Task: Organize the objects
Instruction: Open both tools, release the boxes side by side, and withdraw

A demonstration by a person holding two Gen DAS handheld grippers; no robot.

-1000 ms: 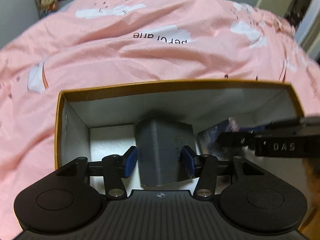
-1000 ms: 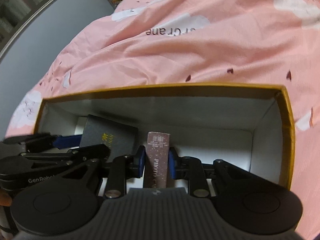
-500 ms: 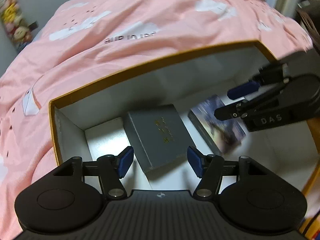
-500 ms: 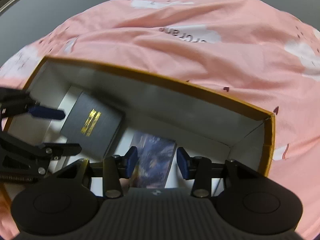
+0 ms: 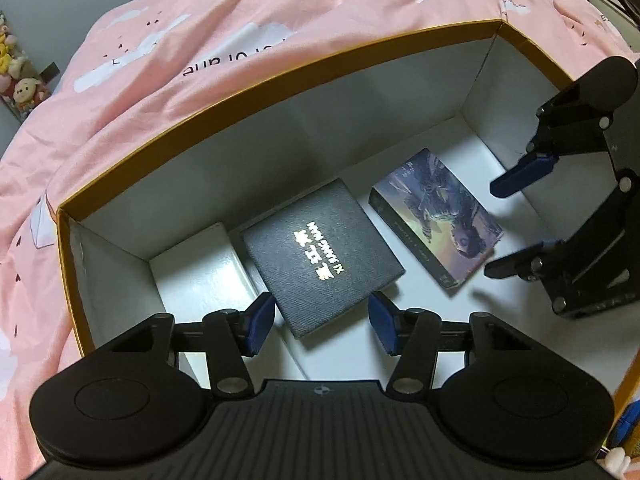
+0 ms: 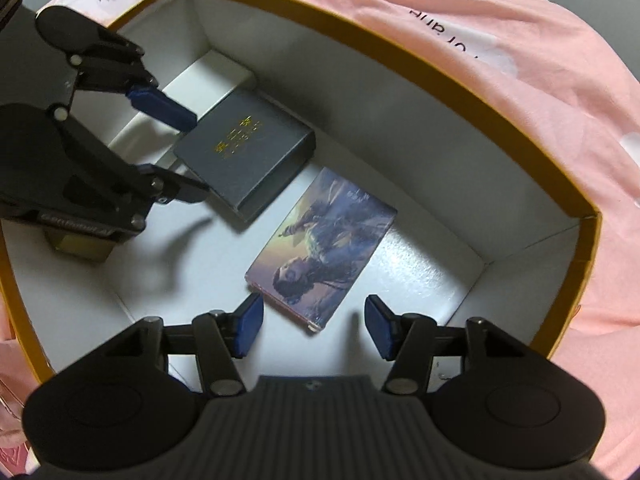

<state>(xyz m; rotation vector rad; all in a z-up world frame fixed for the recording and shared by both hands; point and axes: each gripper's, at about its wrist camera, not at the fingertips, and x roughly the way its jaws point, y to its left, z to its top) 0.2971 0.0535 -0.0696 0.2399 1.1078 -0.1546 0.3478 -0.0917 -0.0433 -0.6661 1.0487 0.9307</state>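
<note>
Two small boxes lay flat on the floor of the big box (image 5: 280,76), which sat on a pink blanket (image 5: 200,20). The black box (image 5: 320,256) lay beside the picture box (image 5: 436,216), near but apart. The left gripper (image 5: 322,322) hung over the black box, its jaws closing a little, not touching it. The right gripper (image 6: 312,326) hung over the picture box, its jaws opening, holding nothing. If a gripper dipped, a pad might bump a box and push it crooked against its neighbor.
</note>
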